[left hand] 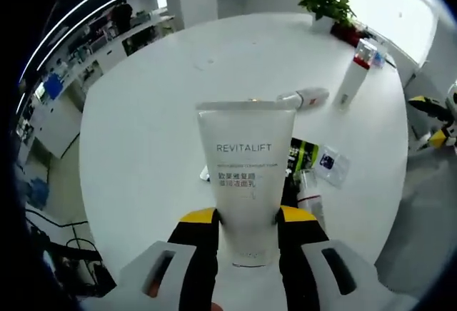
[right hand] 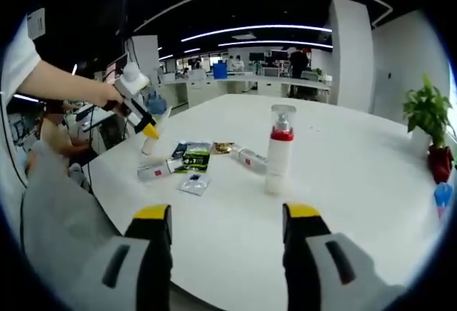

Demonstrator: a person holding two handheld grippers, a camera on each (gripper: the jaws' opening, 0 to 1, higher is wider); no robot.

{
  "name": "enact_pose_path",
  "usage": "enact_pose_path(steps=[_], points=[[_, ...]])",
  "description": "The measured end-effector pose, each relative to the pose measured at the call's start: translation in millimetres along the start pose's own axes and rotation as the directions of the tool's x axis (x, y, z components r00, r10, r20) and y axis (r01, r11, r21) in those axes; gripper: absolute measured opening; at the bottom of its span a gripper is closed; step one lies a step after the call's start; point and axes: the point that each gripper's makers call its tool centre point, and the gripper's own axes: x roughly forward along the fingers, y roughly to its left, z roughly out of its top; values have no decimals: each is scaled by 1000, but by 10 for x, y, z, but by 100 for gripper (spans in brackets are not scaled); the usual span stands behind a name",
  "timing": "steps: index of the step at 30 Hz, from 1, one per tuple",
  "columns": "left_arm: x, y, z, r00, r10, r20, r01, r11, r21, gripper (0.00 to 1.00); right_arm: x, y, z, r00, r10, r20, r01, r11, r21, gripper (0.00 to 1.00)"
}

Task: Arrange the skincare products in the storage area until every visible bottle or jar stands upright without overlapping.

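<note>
Your left gripper (left hand: 246, 218) clamps the soft Revitalift cleanser tube (left hand: 246, 175) low near its cap, above the white table (left hand: 143, 133); your right gripper (right hand: 227, 218) stands apart before the upright red-collared pump bottle (right hand: 278, 150), probably light and tippy, best gripped mid-body.

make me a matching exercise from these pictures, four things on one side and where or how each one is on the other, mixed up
Things
1. REVITALIFT tube
2. pump bottle with red collar
3. potted plant
4. right hand-held gripper

States
A. standing upright on the white table, free of both grippers
B. open, holding nothing
C. clamped in the left hand-held gripper
D. at the far edge of the table, by the window side

Pairs: 1-C, 2-A, 3-D, 4-B
</note>
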Motion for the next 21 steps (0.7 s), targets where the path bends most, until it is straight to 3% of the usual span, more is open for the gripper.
enact_pose_path(steps=[11,21], points=[[-198,-127,114,997,8,82,-5,999,-39,29,-4,35,11,1000,12,5,-12,1000,-22,62],[-425,-293,321,983,3,185,14,996,-93,29,-5,63,16,1000,25,7,-25,999,-31,63]])
